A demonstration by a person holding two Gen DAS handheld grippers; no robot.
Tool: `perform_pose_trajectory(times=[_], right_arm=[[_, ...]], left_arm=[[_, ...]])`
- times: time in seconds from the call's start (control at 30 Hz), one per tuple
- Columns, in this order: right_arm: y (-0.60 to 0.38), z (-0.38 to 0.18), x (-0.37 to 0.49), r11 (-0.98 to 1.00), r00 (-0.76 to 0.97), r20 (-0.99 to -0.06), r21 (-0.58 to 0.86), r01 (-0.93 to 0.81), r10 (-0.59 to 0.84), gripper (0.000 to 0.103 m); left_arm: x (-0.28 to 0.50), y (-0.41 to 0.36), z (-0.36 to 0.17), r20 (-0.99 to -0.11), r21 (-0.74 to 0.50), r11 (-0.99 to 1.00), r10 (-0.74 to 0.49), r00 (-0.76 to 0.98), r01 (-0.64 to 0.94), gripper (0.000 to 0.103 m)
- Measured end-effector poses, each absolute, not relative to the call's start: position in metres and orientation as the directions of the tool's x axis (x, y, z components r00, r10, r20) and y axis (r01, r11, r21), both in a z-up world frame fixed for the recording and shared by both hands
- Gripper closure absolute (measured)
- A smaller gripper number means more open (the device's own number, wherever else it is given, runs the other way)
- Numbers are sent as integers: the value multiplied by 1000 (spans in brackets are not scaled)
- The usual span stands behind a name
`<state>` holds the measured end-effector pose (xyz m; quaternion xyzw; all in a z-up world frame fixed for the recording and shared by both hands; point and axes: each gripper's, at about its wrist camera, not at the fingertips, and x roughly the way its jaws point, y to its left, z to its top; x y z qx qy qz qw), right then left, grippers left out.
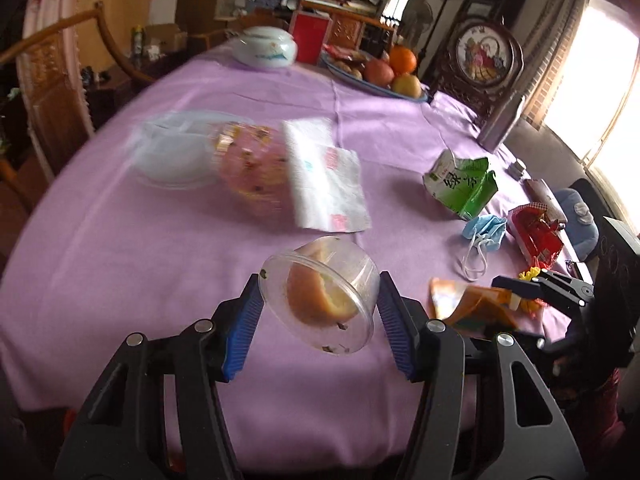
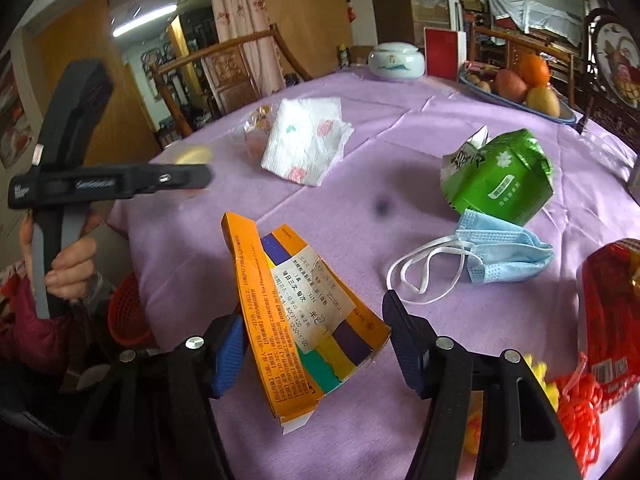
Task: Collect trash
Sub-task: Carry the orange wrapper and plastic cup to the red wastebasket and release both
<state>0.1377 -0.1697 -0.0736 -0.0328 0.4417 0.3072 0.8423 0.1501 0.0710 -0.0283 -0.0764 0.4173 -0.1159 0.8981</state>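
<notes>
A clear plastic cup (image 1: pixel 320 294) with a piece of fruit peel inside is sitting tilted between the jaws of the left gripper (image 1: pixel 319 320), raised above the table (image 1: pixel 120 260). The blue pads are standing at either side of the cup; the left one is meeting its rim, but whether the right one is pressing the wall cannot be told for sure. Since the cup is hanging tilted off the purple cloth, it is probably being gripped.

The right gripper (image 2: pixel 312 344) is reaching over a flattened orange medicine box (image 2: pixel 304 320). Its jaws are standing wide apart, the left pad touching or just beside the box's edge, the right pad clear of it, so nothing is clamped yet.

The collecting appears to be at an early stage. Much trash is lying spread across the table: a crushed green carton (image 2: pixel 500 176), a blue face mask (image 2: pixel 500 256), a printed paper napkin (image 2: pixel 308 140), a red snack wrapper (image 2: pixel 612 304) and a pink candy bag (image 1: pixel 252 164). A red basket (image 2: pixel 128 312), possibly the bin, is showing below the table edge near the person's left hand (image 2: pixel 74 268).
</notes>
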Motion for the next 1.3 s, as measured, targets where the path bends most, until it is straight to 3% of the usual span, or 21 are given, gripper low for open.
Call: perform_pose_trajectory(times=[0.33,0.53,0.7,0.73,0.8,0.9,1.2,1.3], right_arm=[[-143,-44,117,791,475,-702,209,-575,531,39],[-102,-28,104,728,442,-670,220,-649,597,39],[-55,-24,97,659,371,-659,256,-707,654,39],[-42,-25,96,643,353,-661,262,-719,663,39],[-22,-26,92,619,324,-664,268,-738,674,39],[14,-28,81,564,261,-674,277,-778,691,39],[114,-59,56,422,65,-723,325,-846,688,39],[151,-71,49,385,17,-734,336,-860,679,34]], left_arm=[[78,149,-15,-729,-183,983,-136,671,1,46],[24,216,-42,-795,-152,976,-27,607,-156,46],[-1,264,-83,-863,-168,951,-15,505,-258,45],[-3,271,-94,-881,-166,947,-16,473,-277,43],[-6,282,-106,-896,-164,940,-15,444,-299,28],[-15,293,-108,-893,-155,932,9,449,-327,17],[-44,333,-81,-829,-147,891,127,545,-430,11],[-51,345,-73,-811,-153,873,156,564,-463,10]])
